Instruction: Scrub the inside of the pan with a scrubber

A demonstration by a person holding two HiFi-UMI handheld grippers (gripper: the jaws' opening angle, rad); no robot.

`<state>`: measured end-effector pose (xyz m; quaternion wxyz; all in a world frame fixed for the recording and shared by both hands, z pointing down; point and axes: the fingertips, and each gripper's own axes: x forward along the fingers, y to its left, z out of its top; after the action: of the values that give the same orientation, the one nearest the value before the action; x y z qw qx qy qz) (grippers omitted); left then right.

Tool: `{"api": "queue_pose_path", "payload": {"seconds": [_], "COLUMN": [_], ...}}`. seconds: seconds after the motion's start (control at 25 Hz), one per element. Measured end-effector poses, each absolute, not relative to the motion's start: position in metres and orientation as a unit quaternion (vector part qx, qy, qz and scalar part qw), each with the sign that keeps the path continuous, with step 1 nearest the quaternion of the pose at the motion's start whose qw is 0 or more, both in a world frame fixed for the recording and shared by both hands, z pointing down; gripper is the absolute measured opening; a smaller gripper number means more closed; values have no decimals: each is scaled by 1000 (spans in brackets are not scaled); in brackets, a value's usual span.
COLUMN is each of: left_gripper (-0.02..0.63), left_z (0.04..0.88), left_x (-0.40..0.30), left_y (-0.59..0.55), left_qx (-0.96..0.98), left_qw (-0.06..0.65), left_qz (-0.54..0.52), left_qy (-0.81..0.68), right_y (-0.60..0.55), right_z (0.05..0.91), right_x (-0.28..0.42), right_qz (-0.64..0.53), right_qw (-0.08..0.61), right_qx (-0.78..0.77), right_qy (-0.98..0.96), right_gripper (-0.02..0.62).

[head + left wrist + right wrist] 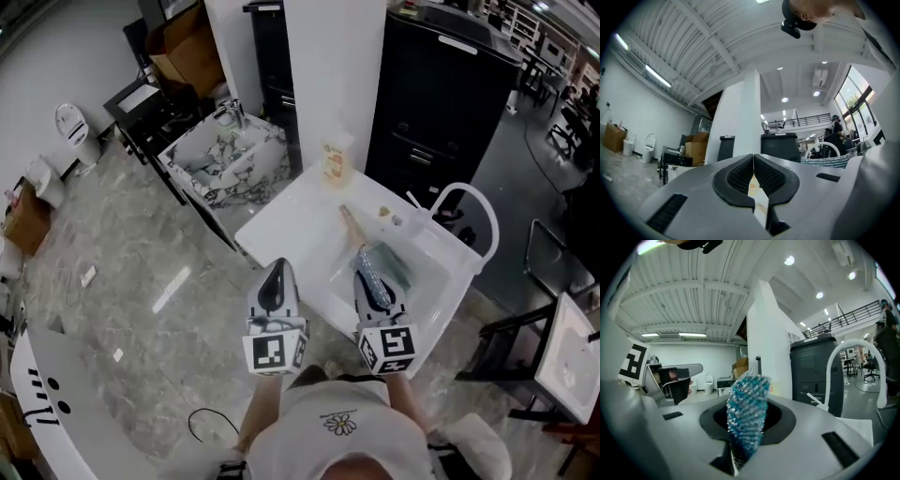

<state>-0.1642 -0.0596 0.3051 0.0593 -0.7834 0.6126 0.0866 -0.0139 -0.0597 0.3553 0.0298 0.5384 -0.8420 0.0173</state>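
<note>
In the head view the pan (396, 265), grey-green with a wooden handle (352, 225), lies in the white sink basin (441, 281). My right gripper (367, 260) hovers over the basin's near side, shut on a sparkly blue scrubber (374, 278). In the right gripper view the scrubber (746, 408) stands up between the jaws of the right gripper (743, 432). My left gripper (277, 267) hangs left of the basin, over the counter's edge. It is shut with nothing in it, and in its own view the left gripper (753, 171) has its pads together. Neither gripper view shows the pan.
A white arched faucet (466, 200) rises behind the basin. A small orange bottle (333, 165) stands at the counter's far corner. Beyond are a white column (337, 66), a black cabinet (436, 103) and a marble-patterned basin (225, 155). Grey floor lies to the left.
</note>
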Motion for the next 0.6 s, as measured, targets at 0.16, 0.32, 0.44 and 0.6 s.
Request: {"api": "queue_pose_path", "payload": {"seconds": [0.16, 0.32, 0.44, 0.6], "left_gripper": [17, 18, 18, 17], "left_z": [303, 304, 301, 297], "left_x": [-110, -56, -25, 7], "left_y": [-90, -118, -139, -160], "left_qx": [-818, -863, -887, -914], "left_qw": [51, 43, 43, 53], "left_qz": [99, 100, 104, 98], "left_qy": [565, 493, 448, 390], "right_y": [-75, -82, -86, -89], "right_z": [356, 361, 360, 360], "right_x": [34, 86, 117, 147], "right_qz": [22, 40, 42, 40], "right_qw": [18, 8, 0, -3], "right_qx": [584, 650, 693, 747], "right_qy": [-812, -759, -719, -664], "right_gripper": [58, 57, 58, 58]}}
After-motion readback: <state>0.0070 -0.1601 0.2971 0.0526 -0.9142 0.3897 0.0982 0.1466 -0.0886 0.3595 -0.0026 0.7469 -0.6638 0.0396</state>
